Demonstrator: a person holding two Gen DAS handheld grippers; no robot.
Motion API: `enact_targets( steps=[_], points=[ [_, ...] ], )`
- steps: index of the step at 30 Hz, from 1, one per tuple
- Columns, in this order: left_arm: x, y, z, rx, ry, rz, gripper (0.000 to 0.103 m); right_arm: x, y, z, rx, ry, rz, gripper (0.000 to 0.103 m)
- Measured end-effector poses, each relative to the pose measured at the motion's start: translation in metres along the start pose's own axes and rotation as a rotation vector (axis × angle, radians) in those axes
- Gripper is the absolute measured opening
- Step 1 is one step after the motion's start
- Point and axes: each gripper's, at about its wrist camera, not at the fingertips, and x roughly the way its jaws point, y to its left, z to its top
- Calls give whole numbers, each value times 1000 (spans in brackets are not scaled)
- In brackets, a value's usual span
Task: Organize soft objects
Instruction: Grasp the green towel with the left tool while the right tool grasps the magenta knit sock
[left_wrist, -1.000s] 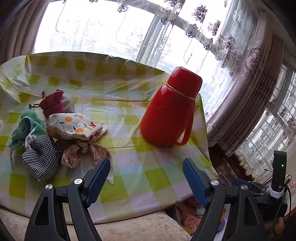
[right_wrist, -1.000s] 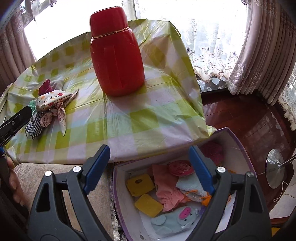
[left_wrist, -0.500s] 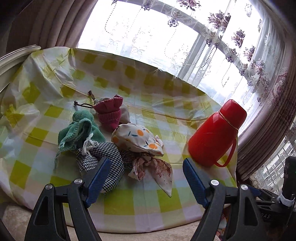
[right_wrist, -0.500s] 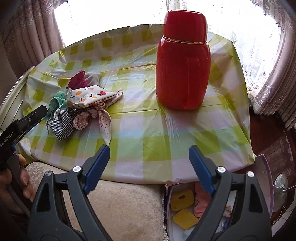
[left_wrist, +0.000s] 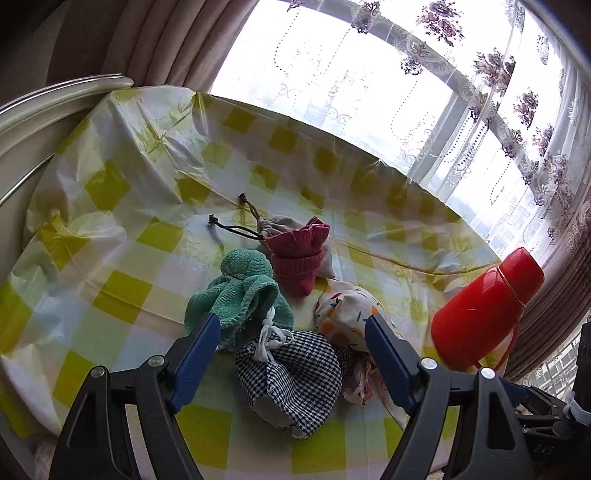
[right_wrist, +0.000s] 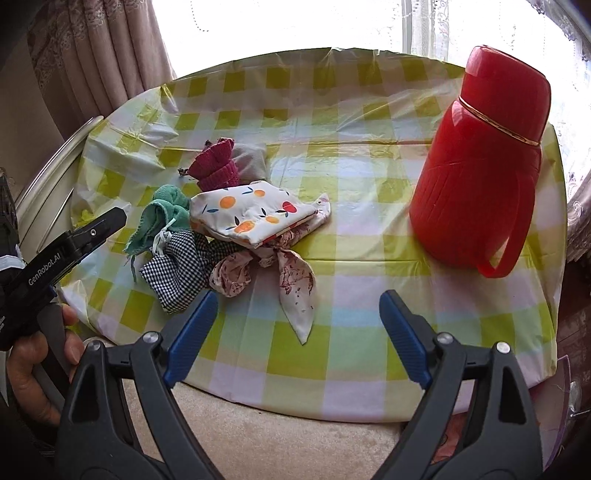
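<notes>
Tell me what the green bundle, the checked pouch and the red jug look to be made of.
Green bundle: looped terry cloth, matte, with a fuzzy pile. Checked pouch: thin woven cotton-like fabric in a fine black-and-white check, cinched by a white cord. Red jug: probably hard plastic, glossy and ribbed, with a thin gold band under the cap.

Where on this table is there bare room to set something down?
Bare tablecloth lies between the fruit-print pouch and red thermos, along the near edge, and behind the pile toward the window. Crowded: the left cluster, where checked bag, green cloth and maroon sock touch.
</notes>
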Motion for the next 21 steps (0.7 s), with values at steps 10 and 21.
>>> enact_targets(
  steps=[10,21],
  points=[
    [62,29,21,-54,118,18,81,45,32,52,-52,-6,42,91],
    [123,52,32,-79,214,65,69,108,57,104,-76,29,66,91]
  ],
)
